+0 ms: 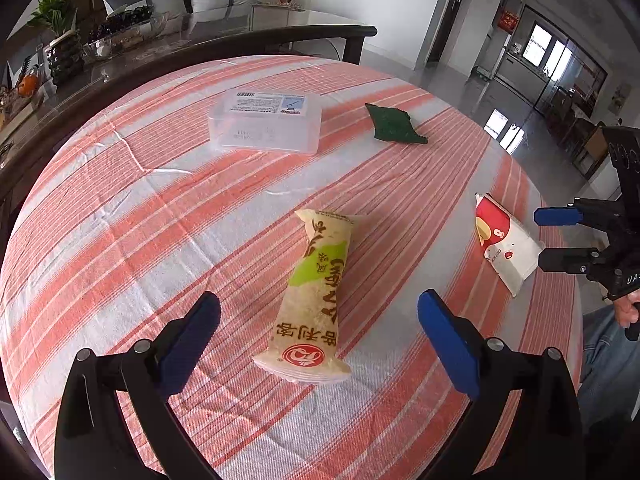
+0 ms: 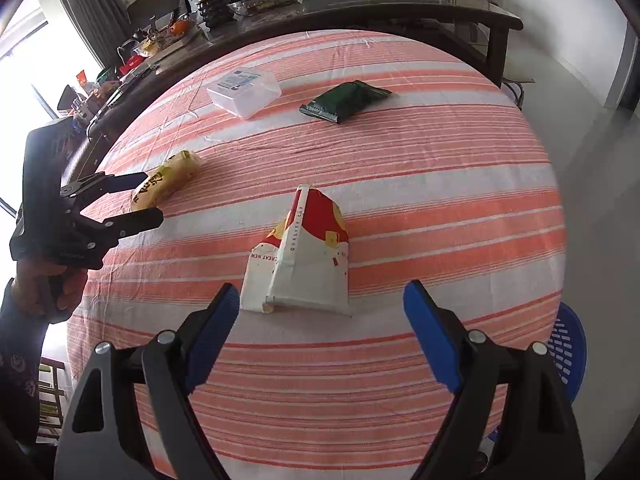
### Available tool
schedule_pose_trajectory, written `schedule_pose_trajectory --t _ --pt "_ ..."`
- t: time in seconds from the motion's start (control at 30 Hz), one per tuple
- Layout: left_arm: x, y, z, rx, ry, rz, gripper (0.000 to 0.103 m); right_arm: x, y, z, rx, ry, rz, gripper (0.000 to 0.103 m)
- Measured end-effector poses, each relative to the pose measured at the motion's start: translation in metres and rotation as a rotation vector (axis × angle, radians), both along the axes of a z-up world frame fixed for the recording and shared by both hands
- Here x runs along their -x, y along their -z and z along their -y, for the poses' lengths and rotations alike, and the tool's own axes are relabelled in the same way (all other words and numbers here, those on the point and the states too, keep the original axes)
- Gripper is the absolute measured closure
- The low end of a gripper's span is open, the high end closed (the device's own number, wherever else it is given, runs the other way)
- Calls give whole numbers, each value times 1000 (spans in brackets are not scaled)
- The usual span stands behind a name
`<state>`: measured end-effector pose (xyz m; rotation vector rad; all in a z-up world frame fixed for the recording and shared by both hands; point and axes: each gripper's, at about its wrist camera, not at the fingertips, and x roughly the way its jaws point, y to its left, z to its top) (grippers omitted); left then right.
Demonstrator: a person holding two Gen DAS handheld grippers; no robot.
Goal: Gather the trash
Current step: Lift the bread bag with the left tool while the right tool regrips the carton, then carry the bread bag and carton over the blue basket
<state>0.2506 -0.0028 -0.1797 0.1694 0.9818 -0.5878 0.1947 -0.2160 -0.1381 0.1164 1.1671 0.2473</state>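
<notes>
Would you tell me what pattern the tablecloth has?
The tablecloth has orange and white stripes, clearest in the right wrist view.

A yellow snack wrapper (image 1: 316, 296) lies flat on the striped cloth. A red-and-white packet (image 2: 304, 256) lies nearby, and a green wrapper (image 2: 344, 101) farther off.

Striped table (image 1: 120, 208), three wrappers (image 1: 316, 292), plastic box (image 1: 266, 122)
</notes>
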Motion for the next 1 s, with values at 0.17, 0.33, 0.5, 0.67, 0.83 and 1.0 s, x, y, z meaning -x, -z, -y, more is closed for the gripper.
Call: schedule_pose_trajectory --t 0.17,0.33,0.5,0.67,0.83,1.0 --pt "-6 -3 12 -71 41 15 12 -18 6 -12 27 -11 -38 21" --pt "-7 2 24 -140 67 3 34 -25 11 -19 63 -27 -78 21" --pt "3 1 25 -140 54 16 78 -22 10 -20 82 -46 -79 57" --pt "10 -4 15 -32 5 -20 84 -10 0 -14 59 -55 -41 66" --pt "30 -12 23 27 13 -14 85 7 -13 -2 24 -31 8 66" --pt "48 -25 45 61 47 2 85 19 -21 17 -6 5 42 66"
